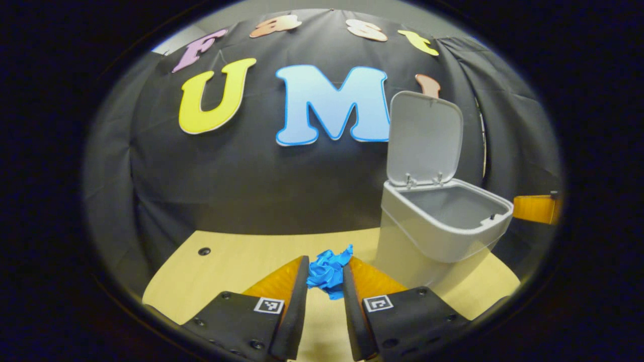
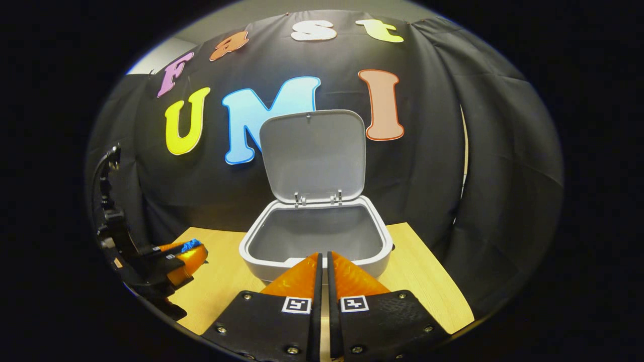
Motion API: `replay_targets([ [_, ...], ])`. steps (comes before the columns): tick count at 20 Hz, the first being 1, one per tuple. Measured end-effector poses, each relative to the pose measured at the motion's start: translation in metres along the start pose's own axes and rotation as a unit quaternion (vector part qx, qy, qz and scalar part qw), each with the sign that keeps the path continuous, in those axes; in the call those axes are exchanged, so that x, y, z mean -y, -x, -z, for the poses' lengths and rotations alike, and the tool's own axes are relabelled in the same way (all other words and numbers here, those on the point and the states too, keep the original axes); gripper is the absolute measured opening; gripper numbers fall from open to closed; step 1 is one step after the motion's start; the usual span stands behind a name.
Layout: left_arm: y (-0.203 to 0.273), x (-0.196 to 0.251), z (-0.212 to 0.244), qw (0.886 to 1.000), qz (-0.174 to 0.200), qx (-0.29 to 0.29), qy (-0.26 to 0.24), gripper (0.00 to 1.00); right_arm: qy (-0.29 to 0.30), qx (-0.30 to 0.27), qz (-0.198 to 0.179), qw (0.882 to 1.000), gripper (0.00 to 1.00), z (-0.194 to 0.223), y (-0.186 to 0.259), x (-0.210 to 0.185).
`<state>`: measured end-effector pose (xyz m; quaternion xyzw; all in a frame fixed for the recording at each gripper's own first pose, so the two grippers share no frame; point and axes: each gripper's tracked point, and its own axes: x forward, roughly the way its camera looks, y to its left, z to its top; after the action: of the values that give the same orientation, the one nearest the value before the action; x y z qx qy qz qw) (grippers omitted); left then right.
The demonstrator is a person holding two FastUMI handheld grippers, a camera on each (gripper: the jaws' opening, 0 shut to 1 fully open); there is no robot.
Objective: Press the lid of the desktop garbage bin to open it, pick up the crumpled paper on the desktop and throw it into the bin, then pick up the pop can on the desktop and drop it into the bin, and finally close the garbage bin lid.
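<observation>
Gripped between the left tool's fingers, crumpled blue paper rides above the surface, the lid-up bin ahead to its right, the right tool clenched empty; drop, can and lid-closing apparently remain.

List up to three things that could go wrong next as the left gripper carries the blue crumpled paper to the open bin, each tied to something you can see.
1. The left gripper pinches the crumpled paper only at the tips; it may slip out before reaching the bin.
2. The upright lid stands over the opening; a bump could knock it shut.
3. The right gripper, shut, hovers at the bin's front rim and might obstruct the drop.
</observation>
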<state>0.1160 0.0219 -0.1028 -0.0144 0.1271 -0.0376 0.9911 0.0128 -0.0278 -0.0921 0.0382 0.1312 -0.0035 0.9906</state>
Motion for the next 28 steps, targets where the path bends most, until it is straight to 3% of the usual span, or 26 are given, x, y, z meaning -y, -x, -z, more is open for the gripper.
replay_targets([
  [7, -0.009, 0.072, -0.050, 0.996, 0.058, 0.049, -0.042, 0.45, -0.005, 0.004, 0.015, 1.000, 0.07, -0.002, 0.003, 0.018],
  [16, -0.021, 0.140, -0.069, 0.989, 0.114, 0.068, -0.066, 0.45, -0.013, 0.006, 0.039, 0.999, 0.07, -0.002, 0.011, 0.046],
  [18, -0.023, 0.149, -0.069, 0.988, 0.121, 0.068, -0.068, 0.48, -0.015, 0.005, 0.043, 0.999, 0.07, -0.001, 0.012, 0.050],
  [21, -0.023, 0.157, -0.068, 0.987, 0.127, 0.067, -0.069, 0.94, -0.019, 0.004, 0.047, 0.999, 0.07, 0.001, 0.014, 0.055],
  [24, -0.021, 0.156, -0.069, 0.988, 0.125, 0.066, -0.068, 0.94, -0.022, 0.002, 0.046, 0.999, 0.07, 0.003, 0.015, 0.056],
  [25, -0.020, 0.154, -0.069, 0.988, 0.124, 0.065, -0.068, 0.78, -0.022, 0.002, 0.044, 0.999, 0.07, 0.002, 0.015, 0.054],
  [28, -0.019, 0.146, -0.069, 0.989, 0.115, 0.065, -0.067, 0.87, -0.020, -0.001, 0.034, 0.999, 0.07, 0.004, 0.014, 0.047],
])
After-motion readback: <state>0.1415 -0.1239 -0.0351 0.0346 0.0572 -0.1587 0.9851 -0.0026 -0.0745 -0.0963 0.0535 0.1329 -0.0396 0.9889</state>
